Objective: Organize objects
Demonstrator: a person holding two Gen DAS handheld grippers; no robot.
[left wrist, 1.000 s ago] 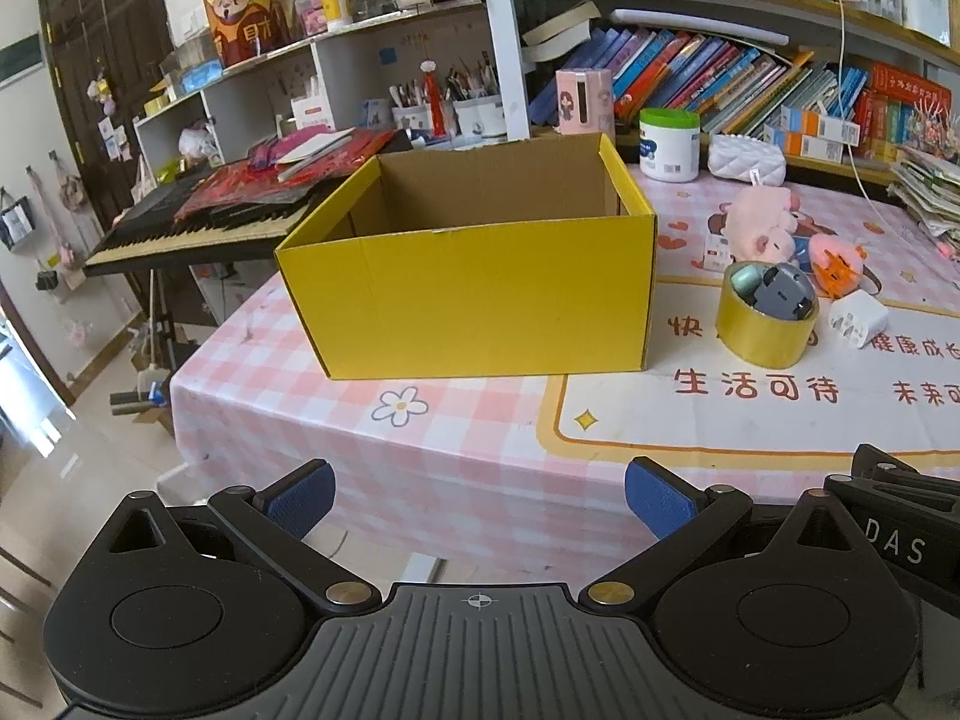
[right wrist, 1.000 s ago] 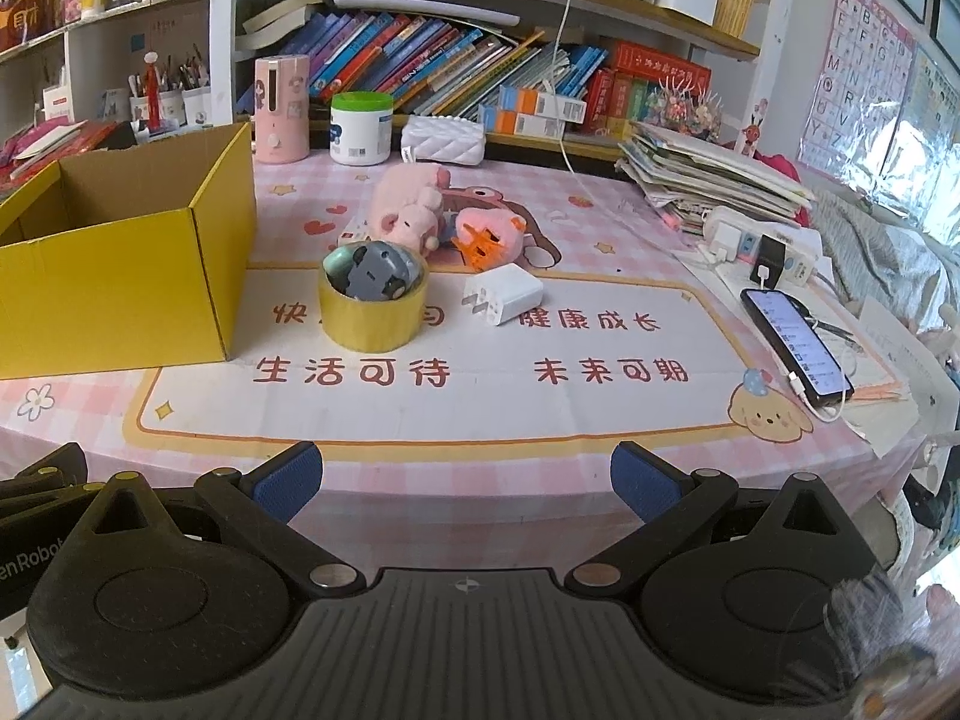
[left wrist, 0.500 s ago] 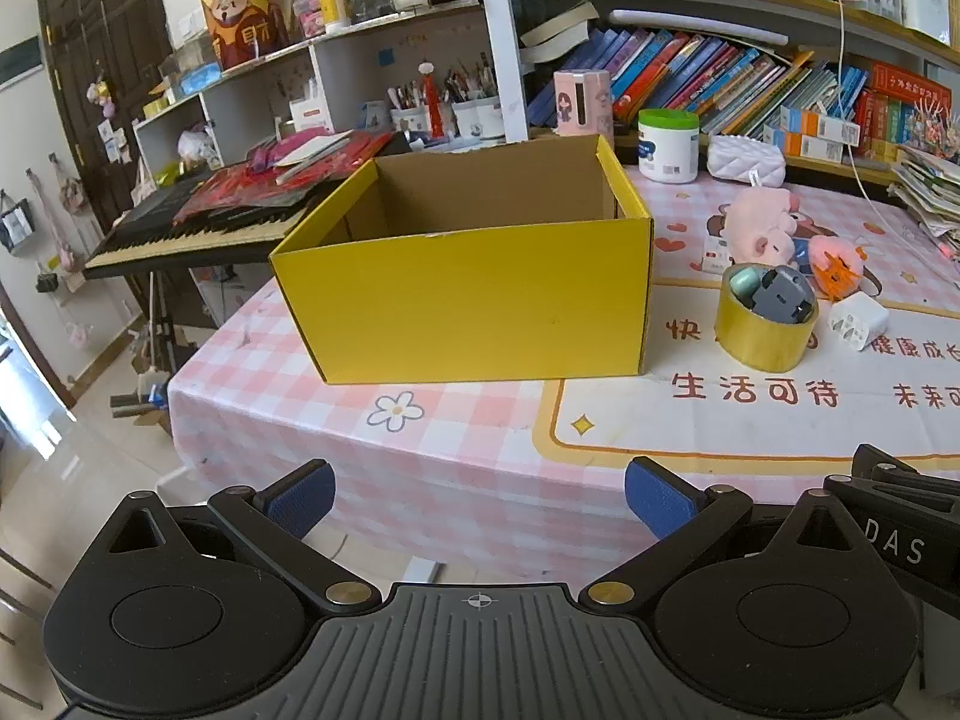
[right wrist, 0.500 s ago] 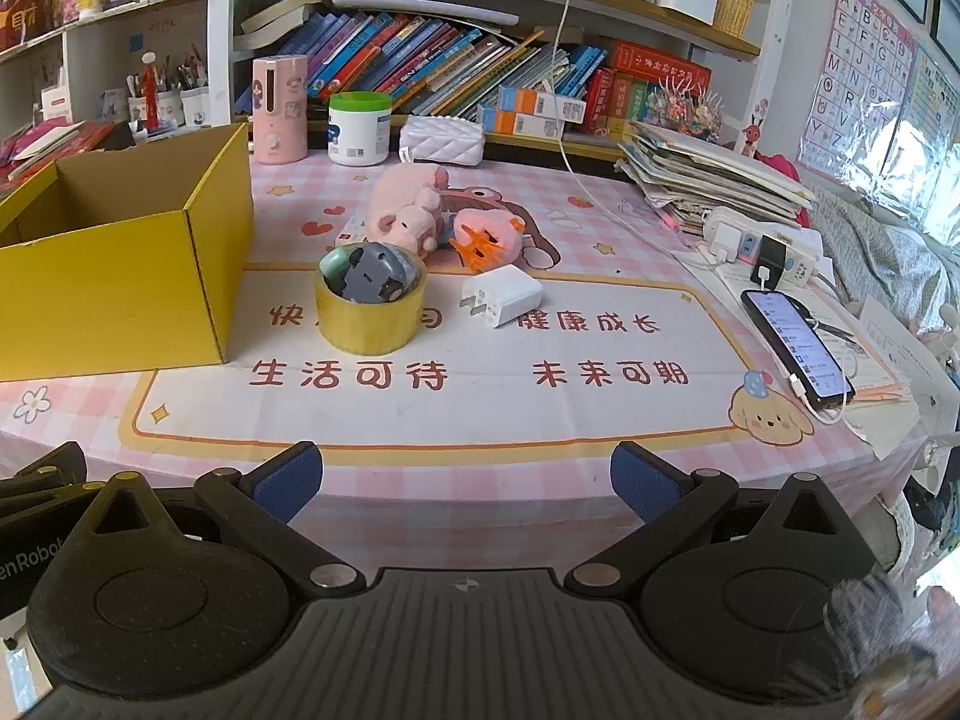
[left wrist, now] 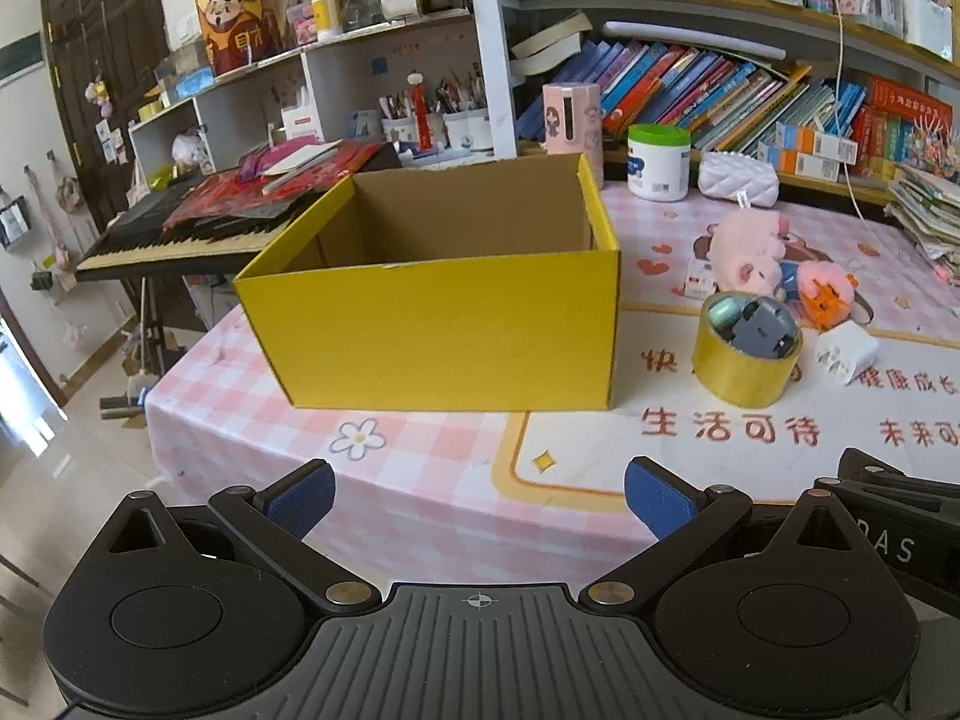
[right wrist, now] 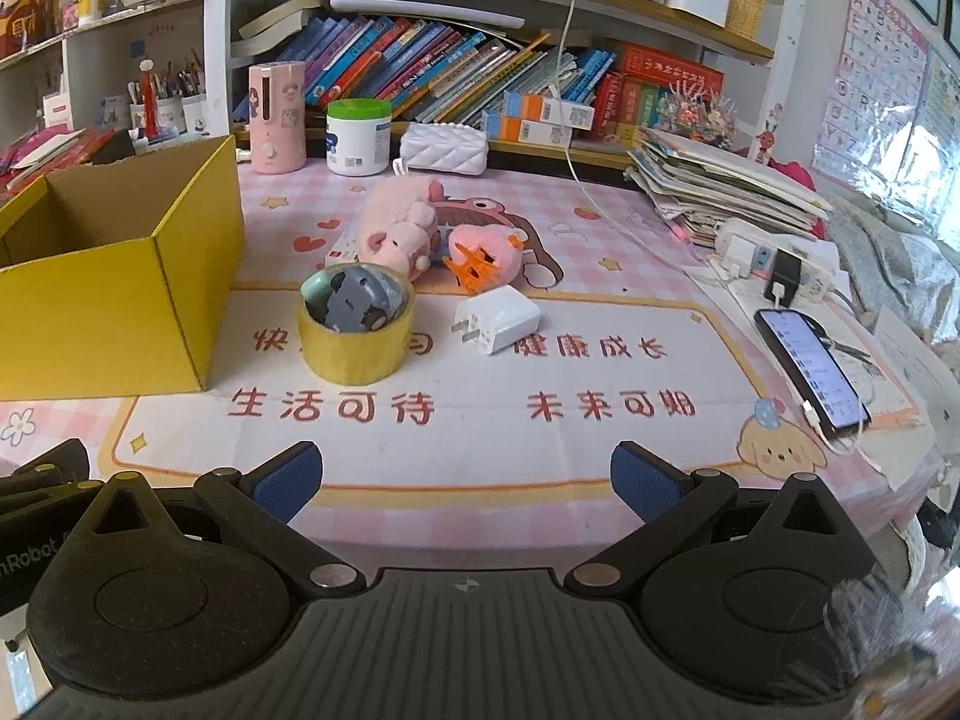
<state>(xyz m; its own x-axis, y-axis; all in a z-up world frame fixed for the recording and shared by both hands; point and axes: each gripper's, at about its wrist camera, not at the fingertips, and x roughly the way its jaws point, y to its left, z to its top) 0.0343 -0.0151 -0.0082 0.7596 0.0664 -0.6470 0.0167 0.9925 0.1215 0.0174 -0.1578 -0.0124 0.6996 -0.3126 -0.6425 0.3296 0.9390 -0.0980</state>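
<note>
Keyboard (left wrist: 180,234) shows only in the left view; phone (right wrist: 807,369) only in the right; each hand-held gripper (left wrist: 477,489) (right wrist: 465,480) gapes wide, empty.

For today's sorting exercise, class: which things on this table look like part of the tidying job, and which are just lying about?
Likely part of the job:
yellow box
tape roll with a grey toy car in it
white charger
pink plush
orange plush

Probably just lying about:
phone
paper stack
white tub
shelf books
</note>
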